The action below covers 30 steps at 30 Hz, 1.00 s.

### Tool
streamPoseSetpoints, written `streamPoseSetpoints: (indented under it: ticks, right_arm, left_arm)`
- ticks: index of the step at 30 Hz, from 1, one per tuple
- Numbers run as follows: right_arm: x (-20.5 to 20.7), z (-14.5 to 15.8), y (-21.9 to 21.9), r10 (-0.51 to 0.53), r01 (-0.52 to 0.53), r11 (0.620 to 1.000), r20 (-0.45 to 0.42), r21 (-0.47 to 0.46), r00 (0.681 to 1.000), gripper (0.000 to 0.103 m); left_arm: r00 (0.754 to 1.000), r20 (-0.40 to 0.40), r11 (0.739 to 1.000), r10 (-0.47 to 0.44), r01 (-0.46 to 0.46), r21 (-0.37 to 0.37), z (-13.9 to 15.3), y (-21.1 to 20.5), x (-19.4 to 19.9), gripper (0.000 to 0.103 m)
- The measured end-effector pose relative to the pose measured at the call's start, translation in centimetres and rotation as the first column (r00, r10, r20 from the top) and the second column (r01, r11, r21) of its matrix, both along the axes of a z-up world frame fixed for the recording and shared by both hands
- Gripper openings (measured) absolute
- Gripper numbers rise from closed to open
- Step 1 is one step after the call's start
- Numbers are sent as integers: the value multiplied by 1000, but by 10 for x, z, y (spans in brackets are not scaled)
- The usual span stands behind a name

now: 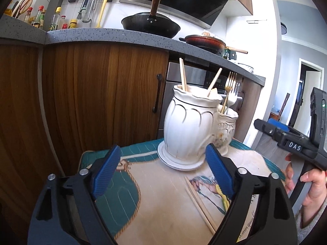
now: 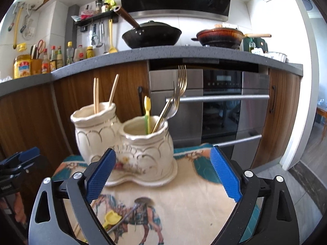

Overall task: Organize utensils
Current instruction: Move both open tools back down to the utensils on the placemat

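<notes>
A white ceramic double holder stands on a patterned cloth. Its taller jar (image 1: 189, 122) (image 2: 96, 130) holds three wooden chopsticks (image 1: 182, 74) (image 2: 96, 95). Its shorter jar (image 1: 225, 128) (image 2: 146, 143) holds gold and silver forks (image 1: 230, 87) (image 2: 177, 96) and a yellow-green plastic utensil (image 2: 147, 114). On the cloth lie loose chopsticks (image 1: 201, 206), a yellow utensil (image 1: 222, 199) (image 2: 111, 217) and a thin metal utensil (image 2: 124, 219). My left gripper (image 1: 164, 171) is open and empty before the holder. My right gripper (image 2: 163, 175) is open and empty.
The cloth (image 1: 163, 204) (image 2: 184, 200) covers a small table in front of wooden cabinets (image 1: 92, 94) and an oven (image 2: 220, 106). A wok (image 1: 151, 24) and a brown pan (image 2: 220, 35) sit on the grey counter. The right gripper's body (image 1: 296, 140) shows at right.
</notes>
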State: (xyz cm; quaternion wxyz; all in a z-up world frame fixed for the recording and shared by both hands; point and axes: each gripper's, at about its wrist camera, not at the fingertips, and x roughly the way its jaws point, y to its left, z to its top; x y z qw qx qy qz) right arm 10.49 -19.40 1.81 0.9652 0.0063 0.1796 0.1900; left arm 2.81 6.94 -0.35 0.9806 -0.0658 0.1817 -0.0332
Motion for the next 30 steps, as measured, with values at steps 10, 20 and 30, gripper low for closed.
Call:
streamPoseSetpoints:
  ticks: [10,20,30]
  right_arm:
    - [-4,-15,-7,-4,5,1000,-63,12,998,96]
    - [-1,-14,-11,19,-19,1000,-57,11,998,96]
    - [-5,-14,-11,38,-38,999,-50,2,998,96]
  left_arm:
    - [986,-166,1000,-7,6,-9,-12,-11,-4,92]
    - [895,-446,991,-23,79,107,-46,-50,14,71]
    - [867,-497,987,-30,104,122,-57,-65,14,48]
